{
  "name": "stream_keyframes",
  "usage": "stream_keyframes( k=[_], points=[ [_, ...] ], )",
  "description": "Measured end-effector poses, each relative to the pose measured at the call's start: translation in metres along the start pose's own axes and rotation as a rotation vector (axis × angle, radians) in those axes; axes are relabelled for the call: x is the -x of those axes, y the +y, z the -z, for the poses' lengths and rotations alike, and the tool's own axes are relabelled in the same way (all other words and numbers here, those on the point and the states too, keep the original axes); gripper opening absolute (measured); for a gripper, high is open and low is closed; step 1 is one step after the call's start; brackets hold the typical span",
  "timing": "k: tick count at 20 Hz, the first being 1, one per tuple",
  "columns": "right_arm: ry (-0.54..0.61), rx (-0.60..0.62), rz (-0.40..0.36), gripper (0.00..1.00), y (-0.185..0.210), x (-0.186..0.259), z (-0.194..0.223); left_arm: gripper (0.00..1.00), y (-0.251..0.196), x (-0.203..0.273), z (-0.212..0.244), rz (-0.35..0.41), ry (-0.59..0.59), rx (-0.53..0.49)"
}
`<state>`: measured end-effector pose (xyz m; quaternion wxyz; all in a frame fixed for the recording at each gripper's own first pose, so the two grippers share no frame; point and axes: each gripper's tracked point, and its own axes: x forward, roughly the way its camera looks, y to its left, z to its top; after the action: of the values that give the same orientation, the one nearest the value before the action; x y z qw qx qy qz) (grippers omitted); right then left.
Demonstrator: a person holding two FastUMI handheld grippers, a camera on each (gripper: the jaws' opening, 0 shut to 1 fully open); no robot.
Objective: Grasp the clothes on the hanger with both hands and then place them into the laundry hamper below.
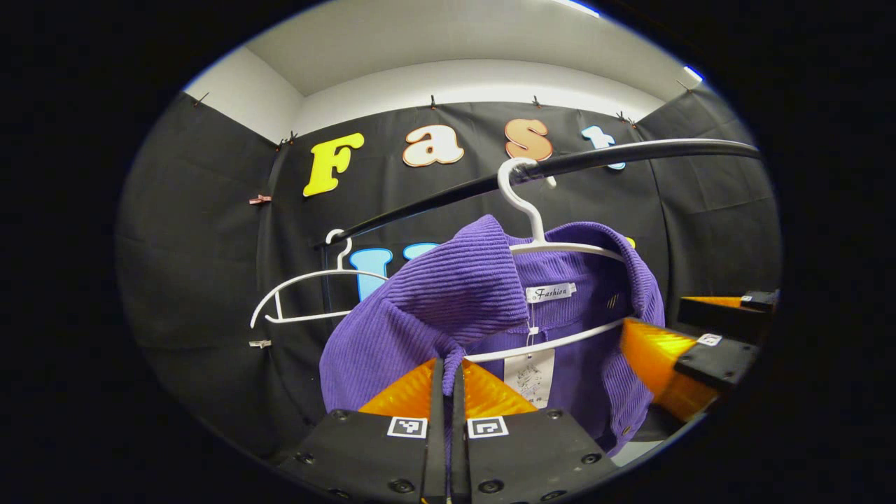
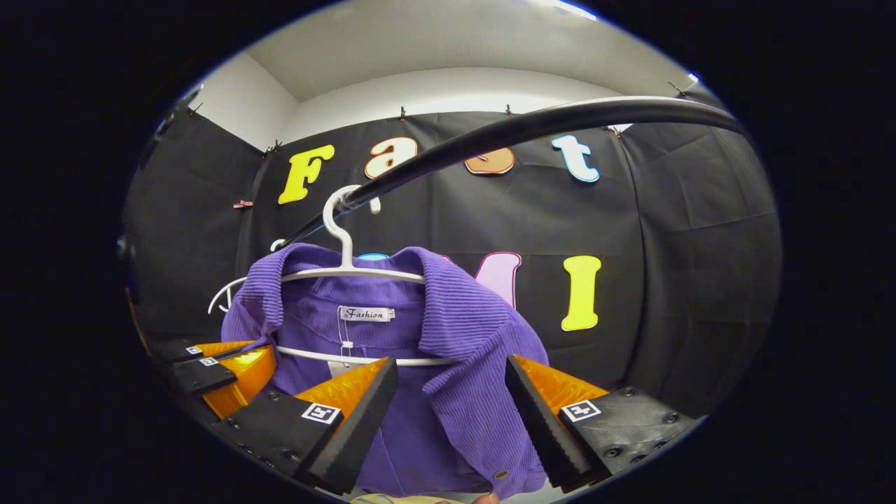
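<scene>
A purple corduroy jacket [image 1: 448,294] hangs on a white hanger [image 1: 535,231] hooked over a black rail [image 1: 630,155]. My left gripper [image 1: 448,371] is shut on a fold of the jacket's shoulder, just below the collar. The right gripper [image 1: 654,357] shows beside the jacket's other shoulder. In the right gripper view, my right gripper [image 2: 451,374] stands open with the jacket [image 2: 462,329] front and shoulder between its fingers; I cannot tell if they touch the cloth. The left gripper [image 2: 238,360] sits at the jacket's far side, under the hanger [image 2: 343,245].
An empty white hanger [image 1: 294,297] hangs farther along the rail [image 2: 532,126], behind the jacket. Black cloth walls close in the booth at the back and on both sides.
</scene>
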<state>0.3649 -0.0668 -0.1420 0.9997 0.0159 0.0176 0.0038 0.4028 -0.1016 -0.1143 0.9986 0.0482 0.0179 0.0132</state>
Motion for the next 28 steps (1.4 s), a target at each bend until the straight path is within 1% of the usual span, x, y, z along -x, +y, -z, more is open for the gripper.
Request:
stream_keyframes(
  k=[2, 3, 4, 5, 6, 8, 9, 10, 11, 14, 15, 16, 17, 19, 21, 22, 24, 25, 28],
  points=[
    [-0.023, 0.046, 0.063, 0.98, -0.008, -0.015, 0.005, 0.07, 0.005, 0.006, -0.002, -0.004, -0.001, 0.007],
    [-0.025, 0.059, 0.09, 1.0, -0.01, -0.022, 0.009, 0.07, 0.008, 0.009, -0.004, -0.006, -0.004, 0.015],
    [-0.02, 0.058, 0.094, 0.96, -0.007, -0.028, 0.014, 0.07, 0.011, 0.01, -0.004, -0.012, -0.009, 0.02],
    [-0.009, 0.048, 0.092, 0.98, -0.004, -0.035, 0.016, 0.07, 0.012, 0.011, -0.005, -0.01, -0.008, 0.022],
    [0.001, 0.035, 0.082, 0.82, -0.002, -0.035, 0.022, 0.07, 0.01, 0.011, -0.004, -0.002, -0.007, 0.022],
    [0.0, 0.026, 0.062, 0.52, 0.001, -0.033, 0.022, 0.06, 0.01, 0.012, -0.003, 0.007, -0.002, 0.014],
    [-0.001, 0.059, 0.098, 0.37, -0.01, -0.03, 0.021, 0.06, 0.009, 0.011, -0.004, 0.013, -0.002, 0.013],
    [-0.026, 0.075, 0.119, 0.22, -0.019, -0.027, 0.017, 0.05, 0.008, 0.009, -0.004, 0.017, -0.003, 0.015],
    [-0.037, 0.084, 0.109, 0.07, -0.019, -0.023, 0.012, 0.05, 0.007, 0.008, -0.003, 0.02, -0.001, 0.02],
    [-0.012, 0.136, 0.059, 0.07, -0.016, -0.016, 0.017, 0.05, 0.009, 0.006, -0.003, 0.022, -0.004, -0.004],
    [-0.017, 0.143, 0.059, 0.08, -0.021, -0.013, 0.011, 0.05, 0.009, 0.005, -0.004, 0.023, -0.008, -0.018],
    [-0.025, 0.144, 0.063, 0.04, -0.026, -0.007, 0.009, 0.05, 0.009, 0.004, -0.002, 0.024, -0.007, -0.033],
    [-0.032, 0.139, 0.063, 0.04, -0.029, -0.005, 0.006, 0.05, 0.01, 0.003, -0.001, 0.026, -0.003, -0.042],
    [-0.065, 0.179, 0.106, 0.04, -0.043, -0.002, -0.005, 0.05, 0.011, 0.002, -0.001, 0.029, -0.001, -0.045],
    [-0.134, 0.265, 0.174, 0.04, -0.065, -0.001, -0.028, 0.03, 0.016, 0.002, -0.011, 0.02, -0.02, -0.041],
    [-0.168, 0.314, 0.215, 0.04, -0.076, -0.002, -0.038, 0.04, 0.02, 0.001, -0.014, 0.009, -0.025, -0.043],
    [-0.209, 0.383, 0.265, 0.04, -0.091, -0.008, -0.052, 0.05, 0.025, -0.002, -0.018, -0.001, -0.021, -0.046],
    [-0.217, 0.408, 0.284, 0.04, -0.098, -0.009, -0.055, 0.05, 0.027, -0.004, -0.021, -0.004, -0.027, -0.05],
    [-0.231, 0.434, 0.352, 0.04, -0.121, -0.018, -0.059, 0.03, 0.031, -0.004, -0.033, -0.005, -0.044, -0.058]
  ],
)
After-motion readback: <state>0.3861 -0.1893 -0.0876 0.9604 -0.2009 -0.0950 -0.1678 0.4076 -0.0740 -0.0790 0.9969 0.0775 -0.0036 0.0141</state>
